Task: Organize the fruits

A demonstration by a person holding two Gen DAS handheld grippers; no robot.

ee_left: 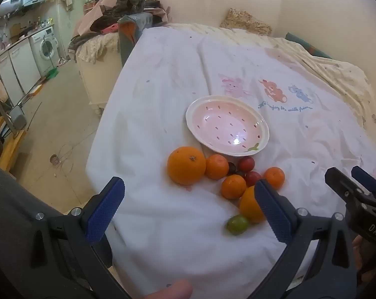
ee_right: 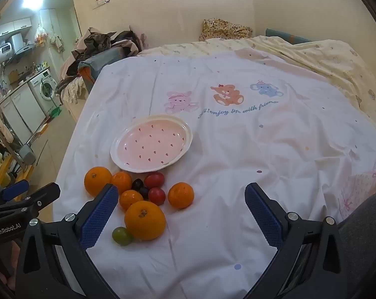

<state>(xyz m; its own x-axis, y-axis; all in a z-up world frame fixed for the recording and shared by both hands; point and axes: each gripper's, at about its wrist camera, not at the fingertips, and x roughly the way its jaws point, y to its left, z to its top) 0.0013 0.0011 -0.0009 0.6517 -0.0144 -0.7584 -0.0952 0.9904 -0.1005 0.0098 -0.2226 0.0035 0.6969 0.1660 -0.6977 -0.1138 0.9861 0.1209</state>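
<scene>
Both tongs, left and right, gape wide, holding nothing; fruits cluster near the bed's front-left edge, beside the plate, which holds none

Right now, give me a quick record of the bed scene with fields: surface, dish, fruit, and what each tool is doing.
surface: white sheet with cartoon animal print, spread over the bed
dish: pink plate, nothing on it
fruit: all on the sheet beside the plate; two big oranges, three small oranges, two red tomatoes, two dark grapes, one green fruit
left tool: open, holding nothing
right tool: open, holding nothing
</scene>
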